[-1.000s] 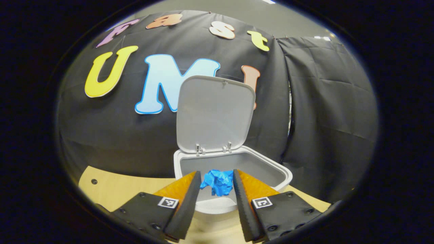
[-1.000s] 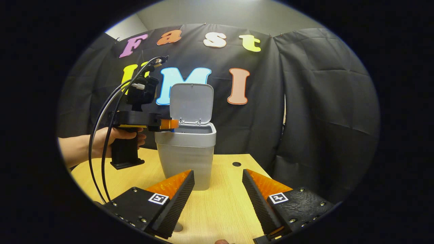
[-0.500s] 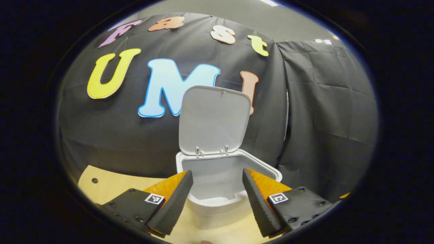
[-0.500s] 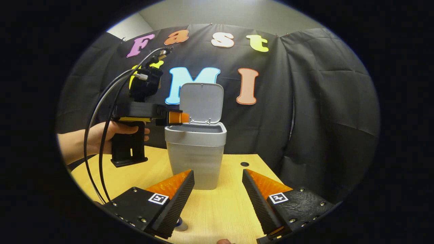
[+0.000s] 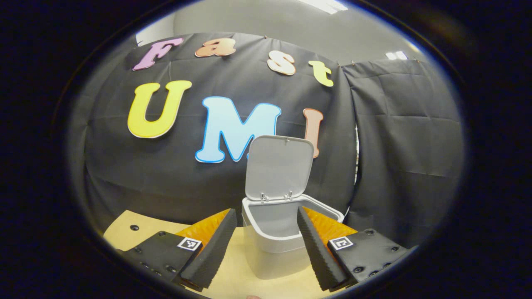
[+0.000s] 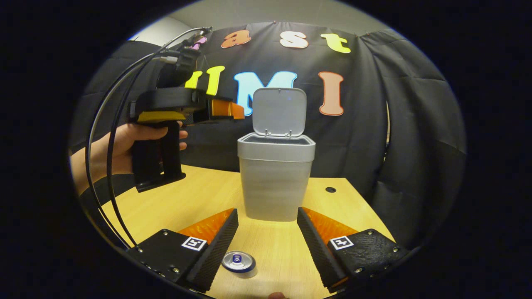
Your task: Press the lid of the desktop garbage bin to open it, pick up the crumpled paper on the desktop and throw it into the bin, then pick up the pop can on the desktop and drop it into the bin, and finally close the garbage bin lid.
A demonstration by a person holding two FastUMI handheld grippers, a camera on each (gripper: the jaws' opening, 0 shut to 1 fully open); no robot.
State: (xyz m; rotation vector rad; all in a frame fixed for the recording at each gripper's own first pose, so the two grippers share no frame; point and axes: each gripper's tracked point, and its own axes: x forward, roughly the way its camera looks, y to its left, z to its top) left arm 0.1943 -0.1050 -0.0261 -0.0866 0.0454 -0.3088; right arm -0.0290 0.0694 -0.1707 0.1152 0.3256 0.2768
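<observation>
While the bench (image 6: 199,199) carries the bin (image 6: 275,182) as its tallest thing, the coming move turns on the can (image 6: 238,261), which sits on the bench in front of the bin, on the near side toward the right gripper (image 6: 266,243). The bin stands upright with its lid (image 6: 279,111) swung up at the back, mouth open. The left gripper (image 6: 226,110), held in a hand (image 6: 124,145), hovers up and to the left of the bin, jaws apart with nothing between them; in its own view it (image 5: 266,245) looks toward the bin (image 5: 282,236) from above the rim. The right gripper, also apart and empty, is by far the nearer to the can, which lies just below its two fingers. The can stands on end, top facing up, so its long axis is vertical; I judge a downward reach fits.
</observation>
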